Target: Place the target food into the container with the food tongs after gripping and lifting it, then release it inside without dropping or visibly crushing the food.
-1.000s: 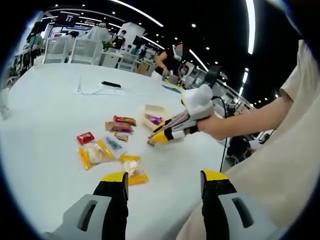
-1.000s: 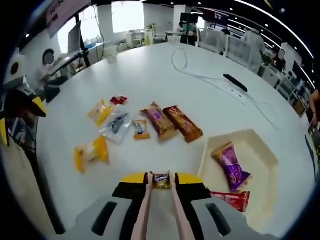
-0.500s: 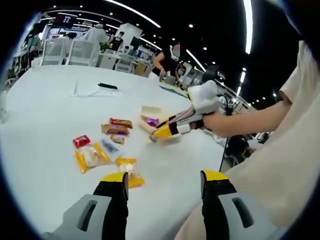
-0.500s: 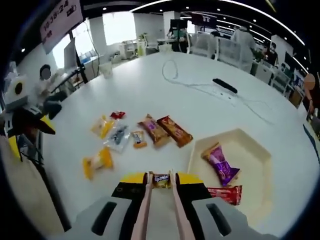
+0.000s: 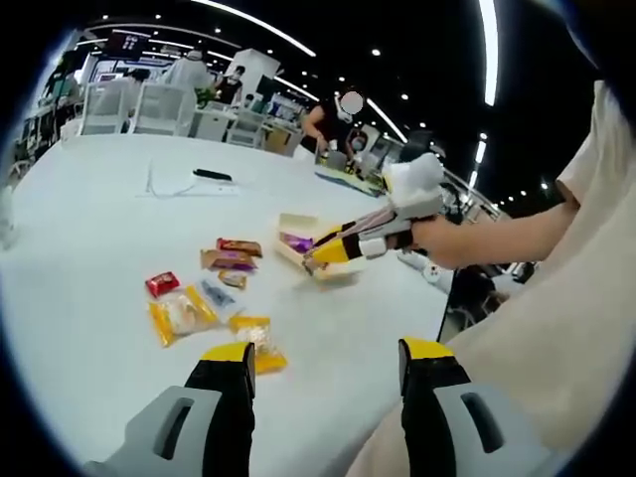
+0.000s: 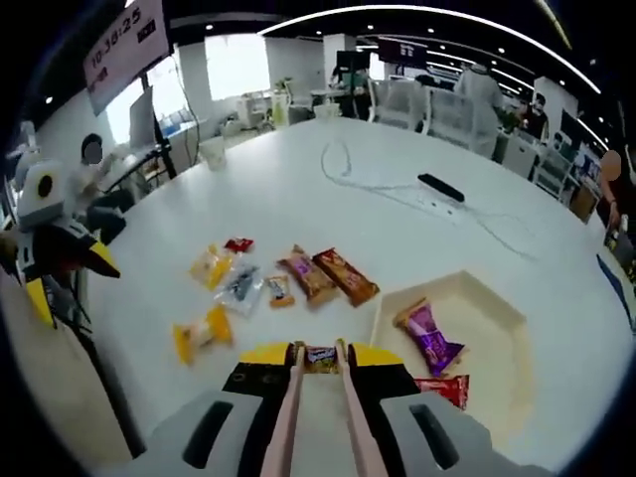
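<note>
Carrying a small wrapped candy (image 6: 320, 357) pinched at the tips of the pink food tongs (image 6: 316, 417), the right gripper (image 6: 320, 370) is hovering above the white tabletop (image 6: 298, 189), clenched on the tong arms so that they are grasping the sweet without visibly flattening it. The cream container (image 6: 497, 328) is lying ahead and to the right of the tong tips in the right gripper view, near the tabletop edge closest to the person, and the tips are reading as just short of its near left rim, though height is hard to judge. A purple packet (image 6: 429, 336) and a red packet (image 6: 439, 388) are already resting inside it. So the coming move is probably a short carry to the right and forward, over the rim, before easing the squeeze. The candy's long axis is running across the tongs. In the left gripper view, the right gripper (image 5: 328, 250) is reaching toward the container (image 5: 294, 225) from the person's side. The left gripper (image 5: 323, 370) is hanging well back with its jaws spread and nothing between them; loose snack packets (image 6: 288, 278) are sitting toward the tabletop middle, left of the container.
</note>
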### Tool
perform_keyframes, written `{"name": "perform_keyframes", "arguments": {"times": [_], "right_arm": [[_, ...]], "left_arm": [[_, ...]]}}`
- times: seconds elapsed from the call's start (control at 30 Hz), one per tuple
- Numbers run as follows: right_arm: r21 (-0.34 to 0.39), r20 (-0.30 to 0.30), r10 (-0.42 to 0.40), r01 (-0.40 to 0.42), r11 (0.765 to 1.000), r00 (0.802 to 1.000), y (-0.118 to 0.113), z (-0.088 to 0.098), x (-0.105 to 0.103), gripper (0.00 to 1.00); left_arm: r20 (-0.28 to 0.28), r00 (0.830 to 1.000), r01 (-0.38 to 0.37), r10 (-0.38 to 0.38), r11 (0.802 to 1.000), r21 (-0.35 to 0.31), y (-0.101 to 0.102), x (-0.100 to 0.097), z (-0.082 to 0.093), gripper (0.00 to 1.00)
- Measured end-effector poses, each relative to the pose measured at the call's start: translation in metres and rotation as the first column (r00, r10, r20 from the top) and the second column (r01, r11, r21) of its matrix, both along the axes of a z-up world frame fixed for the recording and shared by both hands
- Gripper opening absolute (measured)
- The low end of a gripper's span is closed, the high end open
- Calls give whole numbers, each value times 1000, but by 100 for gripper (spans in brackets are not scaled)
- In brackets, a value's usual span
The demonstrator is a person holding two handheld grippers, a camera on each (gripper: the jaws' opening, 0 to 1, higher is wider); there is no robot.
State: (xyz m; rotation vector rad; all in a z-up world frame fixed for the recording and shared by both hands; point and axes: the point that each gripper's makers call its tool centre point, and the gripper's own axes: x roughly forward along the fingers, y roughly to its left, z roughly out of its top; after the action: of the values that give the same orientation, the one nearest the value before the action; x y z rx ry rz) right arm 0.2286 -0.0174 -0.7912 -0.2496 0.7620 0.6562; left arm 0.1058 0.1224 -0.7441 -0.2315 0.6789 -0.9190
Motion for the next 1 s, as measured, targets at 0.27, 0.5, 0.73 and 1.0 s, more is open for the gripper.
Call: {"name": "perform_keyframes", "arguments": {"times": [0.27,0.5,0.73,1.0], "right_arm": [[4,16,3,-3,1000,1000,2,8,0,20],[18,36,8,-9,1000,999,7,20,-2,20],[53,77,-12,8,999,997,8,39,1,20],[81,114,-29,20,996,993,5,57,1,20]], "left_arm": [[4,1000,-7,7,1000,-2,2,-3,1,58],[19,999,-36,36,999,-1,8,-10,8,58],[30,998,-59,59,998,11,11,-25,9,58],[47,996,-72,72,997,0,5,-37,17,58]]}}
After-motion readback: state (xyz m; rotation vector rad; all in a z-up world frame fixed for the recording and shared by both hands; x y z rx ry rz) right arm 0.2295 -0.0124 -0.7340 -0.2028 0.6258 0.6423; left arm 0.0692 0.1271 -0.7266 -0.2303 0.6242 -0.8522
